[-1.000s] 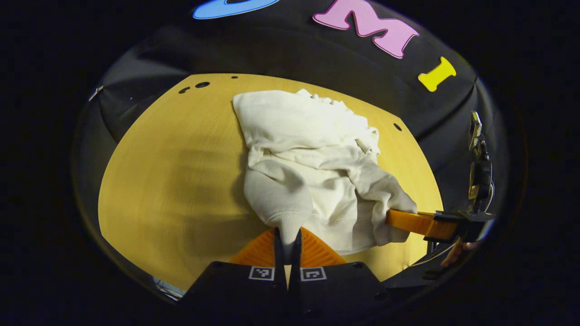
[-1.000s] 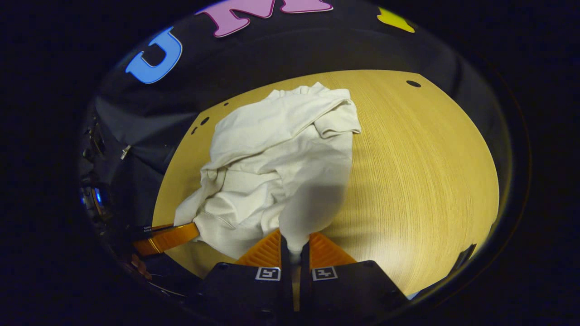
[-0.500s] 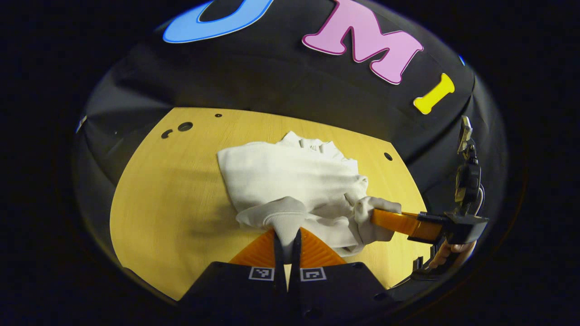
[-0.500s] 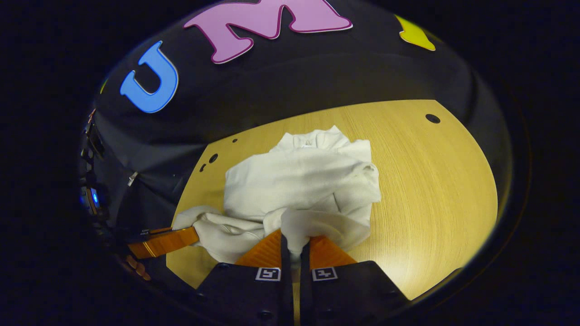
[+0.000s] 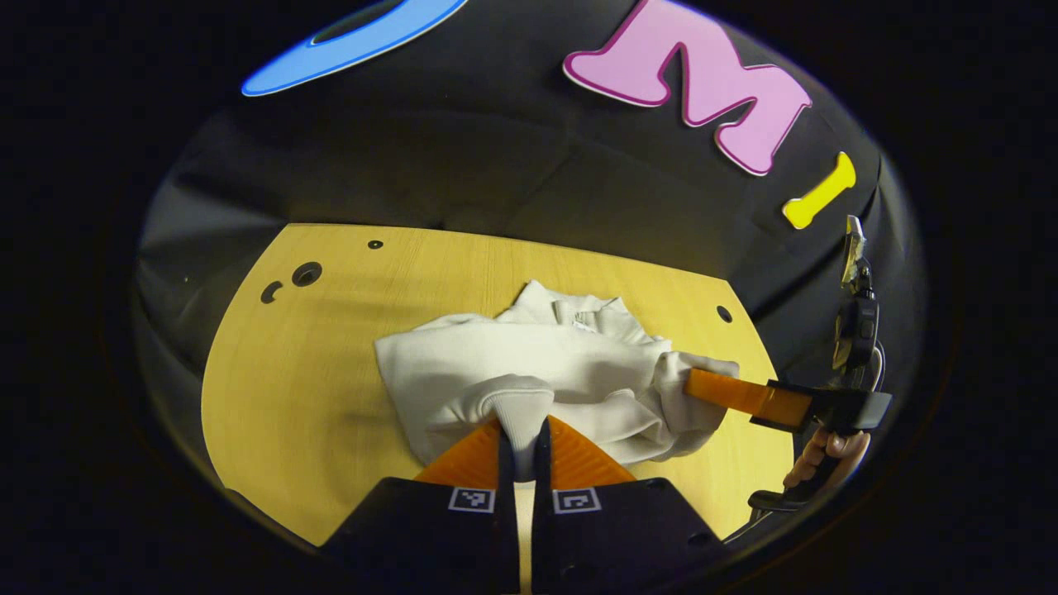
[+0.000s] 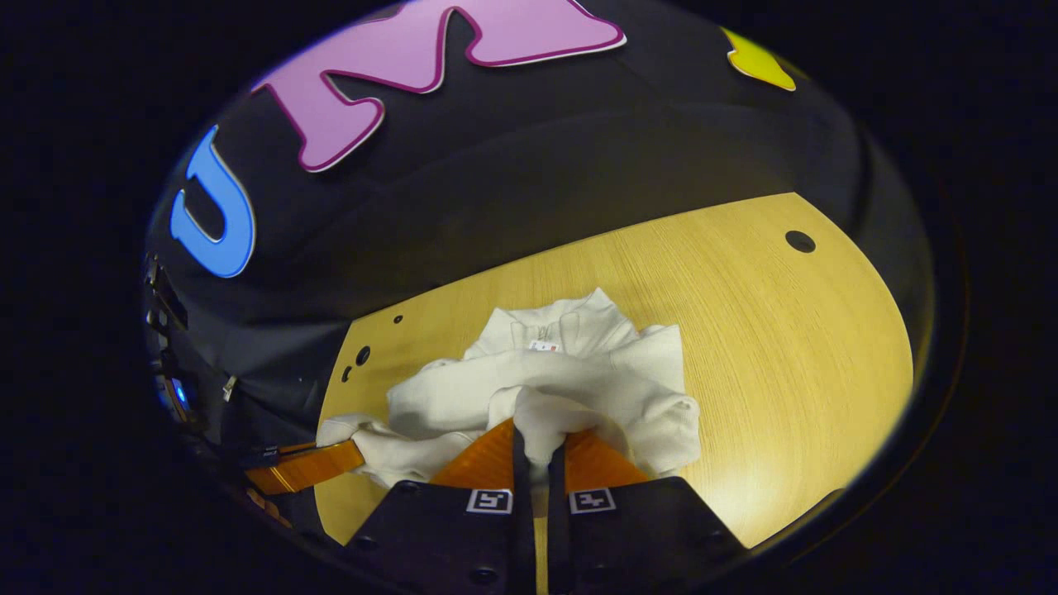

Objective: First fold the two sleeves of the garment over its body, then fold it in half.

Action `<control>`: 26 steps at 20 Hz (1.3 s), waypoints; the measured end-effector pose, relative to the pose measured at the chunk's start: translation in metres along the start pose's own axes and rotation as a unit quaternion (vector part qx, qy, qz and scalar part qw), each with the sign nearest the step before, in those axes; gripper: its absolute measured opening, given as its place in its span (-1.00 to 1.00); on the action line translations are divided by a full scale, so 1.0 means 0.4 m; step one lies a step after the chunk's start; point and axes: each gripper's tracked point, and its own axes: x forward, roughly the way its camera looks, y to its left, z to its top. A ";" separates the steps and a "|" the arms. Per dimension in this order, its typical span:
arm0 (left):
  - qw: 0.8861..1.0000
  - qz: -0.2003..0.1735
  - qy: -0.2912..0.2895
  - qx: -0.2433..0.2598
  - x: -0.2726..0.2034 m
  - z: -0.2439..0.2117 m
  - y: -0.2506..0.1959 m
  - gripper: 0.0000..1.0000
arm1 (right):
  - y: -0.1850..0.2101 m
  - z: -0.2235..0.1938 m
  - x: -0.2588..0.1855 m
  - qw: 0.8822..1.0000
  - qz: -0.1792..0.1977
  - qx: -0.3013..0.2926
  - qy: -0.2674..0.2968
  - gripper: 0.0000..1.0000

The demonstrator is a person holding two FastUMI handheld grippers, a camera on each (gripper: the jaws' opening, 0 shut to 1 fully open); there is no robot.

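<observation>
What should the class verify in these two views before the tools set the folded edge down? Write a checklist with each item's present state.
1. Left tool shut on the garment: ok, cloth pinched between its fingers.
2. Right tool shut on the garment: ok, cloth pinched likewise.
3. Gripped edge carried over the body towards the collar: ok, collar not yet covered.
4. Both sleeves folded inside: cannot tell, cloth bunched.
5. Fold smooth: not ok, wrinkles near the right tool.
6. Garment fully on the table: ok.
</observation>
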 end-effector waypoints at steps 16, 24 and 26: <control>0.994 0.032 -0.089 0.051 0.092 0.145 0.000 0.96 | -0.027 0.060 0.059 0.998 -0.021 -0.013 -0.064 0.97; 0.984 0.040 -0.158 0.074 -0.109 0.169 -0.032 0.96 | 0.014 0.102 -0.130 0.988 -0.020 -0.075 -0.136 0.97; 0.978 0.059 -0.177 0.092 -0.166 0.151 -0.030 0.96 | 0.032 0.085 -0.178 0.986 -0.010 -0.085 -0.144 0.97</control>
